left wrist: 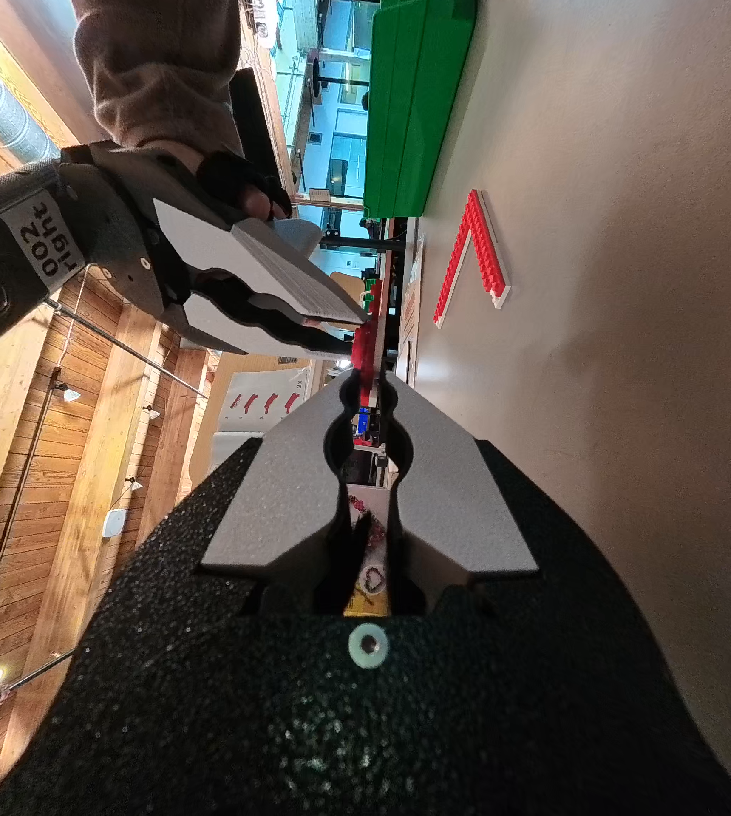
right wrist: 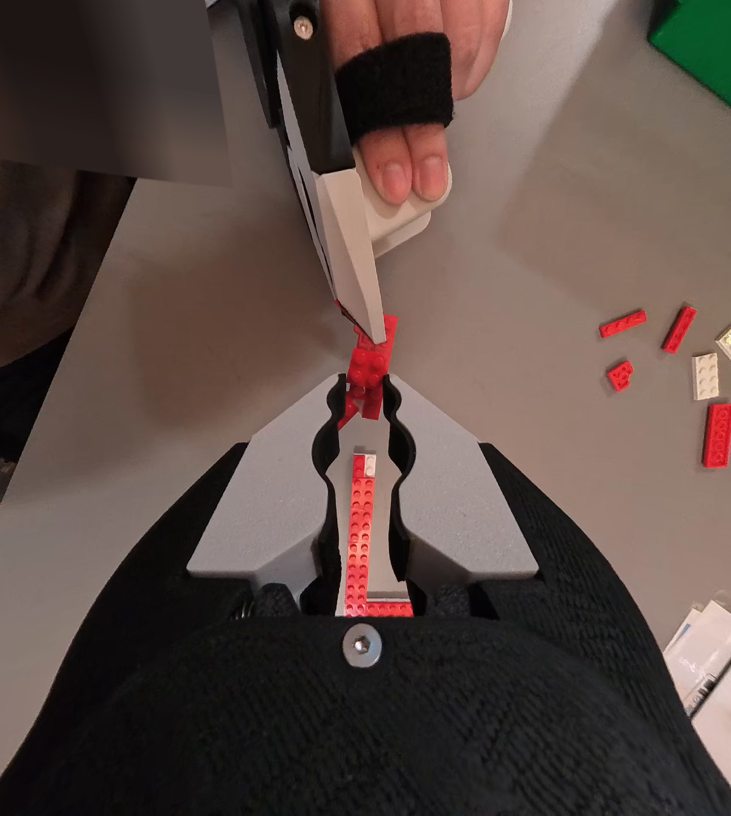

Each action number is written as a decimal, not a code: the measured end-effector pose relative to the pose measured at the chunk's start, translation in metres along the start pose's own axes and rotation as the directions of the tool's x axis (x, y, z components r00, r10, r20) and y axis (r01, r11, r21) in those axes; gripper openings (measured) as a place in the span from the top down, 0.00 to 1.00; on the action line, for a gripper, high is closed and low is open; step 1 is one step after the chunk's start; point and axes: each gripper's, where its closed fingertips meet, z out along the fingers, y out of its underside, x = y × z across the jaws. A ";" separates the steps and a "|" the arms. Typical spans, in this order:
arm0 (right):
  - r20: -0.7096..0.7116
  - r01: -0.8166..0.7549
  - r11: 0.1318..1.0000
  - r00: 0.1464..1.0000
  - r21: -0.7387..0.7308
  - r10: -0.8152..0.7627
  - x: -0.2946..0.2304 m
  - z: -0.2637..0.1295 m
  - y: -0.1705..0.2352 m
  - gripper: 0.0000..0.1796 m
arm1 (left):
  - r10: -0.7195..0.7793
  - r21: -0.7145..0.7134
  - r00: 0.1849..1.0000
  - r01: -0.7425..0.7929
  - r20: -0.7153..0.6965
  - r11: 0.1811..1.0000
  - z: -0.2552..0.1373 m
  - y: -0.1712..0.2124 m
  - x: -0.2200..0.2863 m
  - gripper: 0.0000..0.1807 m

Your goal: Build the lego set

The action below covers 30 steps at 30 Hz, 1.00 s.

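A small red lego assembly [right wrist: 370, 365] hangs in the air above the grey table [right wrist: 531, 265], held from both ends. My right gripper [right wrist: 363, 379] is shut on its near end. My left gripper [right wrist: 377, 338] comes in from above and is shut on its far end. In the left wrist view, my left gripper [left wrist: 369, 375] pinches the red assembly [left wrist: 364, 353], and my right gripper [left wrist: 357, 338] meets it from the upper left. A red-and-white L-shaped build [left wrist: 474, 256] lies flat on the table; it also shows between my right fingers [right wrist: 361, 530].
Loose red plates [right wrist: 718, 435] [right wrist: 622, 323] [right wrist: 678, 329] and white bricks [right wrist: 706, 375] lie on the table to the right. Green bins [left wrist: 416, 110] stand at the far edge. Paper booklets [right wrist: 708, 653] lie at the lower right. A person's hand [right wrist: 403, 168] holds the left gripper. Both grippers' tips are close together, under 4 cm apart.
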 end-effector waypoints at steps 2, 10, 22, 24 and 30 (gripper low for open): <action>-0.001 -0.002 1.000 1.000 0.001 0.002 0.000 0.000 0.000 0.92 | 0.000 -0.001 1.000 0.000 -0.001 1.000 0.000 0.000 0.000 0.97; -0.005 -0.001 1.000 1.000 -0.001 0.001 0.001 0.001 0.000 0.91 | -0.006 0.000 1.000 0.006 0.001 1.000 0.000 0.000 -0.001 0.97; 0.000 -0.002 1.000 1.000 -0.011 0.002 0.001 0.000 0.000 0.89 | -0.008 -0.005 1.000 0.008 -0.008 1.000 0.000 0.001 0.001 0.97; -0.012 -0.001 1.000 1.000 -0.001 0.001 0.002 -0.001 -0.001 0.89 | -0.006 -0.007 1.000 0.006 -0.009 1.000 0.000 0.001 0.001 0.97; -0.142 -0.017 0.999 0.990 0.049 0.024 0.010 -0.007 -0.005 0.76 | -0.013 -0.026 1.000 0.012 -0.018 1.000 0.002 0.005 0.003 0.97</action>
